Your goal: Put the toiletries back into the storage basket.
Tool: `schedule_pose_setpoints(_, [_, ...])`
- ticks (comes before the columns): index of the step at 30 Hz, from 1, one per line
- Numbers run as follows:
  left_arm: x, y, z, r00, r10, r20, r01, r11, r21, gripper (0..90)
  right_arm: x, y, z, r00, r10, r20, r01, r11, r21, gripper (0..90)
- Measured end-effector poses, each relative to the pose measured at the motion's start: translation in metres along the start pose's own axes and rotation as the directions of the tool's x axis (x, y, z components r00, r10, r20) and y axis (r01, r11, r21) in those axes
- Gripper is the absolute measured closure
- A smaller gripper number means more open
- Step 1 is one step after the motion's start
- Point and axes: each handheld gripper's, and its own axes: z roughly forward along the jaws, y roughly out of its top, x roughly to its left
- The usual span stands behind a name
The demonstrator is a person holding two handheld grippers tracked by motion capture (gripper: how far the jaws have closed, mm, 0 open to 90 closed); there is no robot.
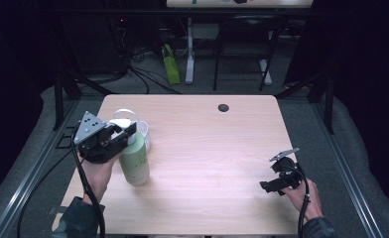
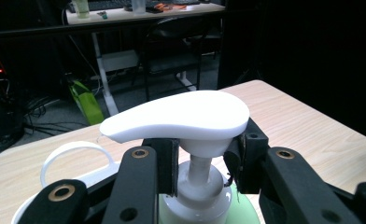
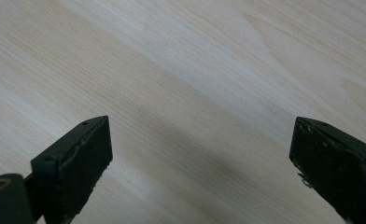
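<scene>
A pale green pump bottle (image 1: 135, 159) with a white pump head (image 2: 181, 116) stands upright at the table's left. My left gripper (image 1: 124, 133) reaches in from the left at the top of the bottle. In the left gripper view, my left gripper (image 2: 202, 156) has its two jaws closed in on the pump's neck just under the head, one on each side. My right gripper (image 1: 276, 181) hovers low over the table's right front. Seen from its own camera, my right gripper (image 3: 200, 154) is open, with bare wood between the jaws.
A white cup with a loop handle (image 2: 73, 154) sits right behind the bottle, touching or nearly touching it (image 1: 133, 121). The wooden table (image 1: 207, 144) has a dark round hole (image 1: 223, 107) near its far edge. Chairs and cables lie beyond.
</scene>
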Motion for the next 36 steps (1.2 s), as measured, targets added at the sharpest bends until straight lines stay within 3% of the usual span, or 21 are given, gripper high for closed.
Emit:
schedule_pose_setpoints(22, [0.006, 0.022, -0.004, 0.9992, 0.013, 0.037, -0.013, 0.9999, 0.010, 67.1, 0.000, 0.000, 0.000, 1.0000, 0.000, -0.003, 0.000, 1.0000, 0.003, 5.8])
schedule_pose_setpoints(36, [0.015, 0.033, -0.009, 1.0000, 0.002, 0.007, -0.001, 0.9996, -0.029, 67.1, -0.001, -0.001, 0.000, 1.0000, 0.003, 0.000, -0.003, 1.0000, 0.003, 5.9])
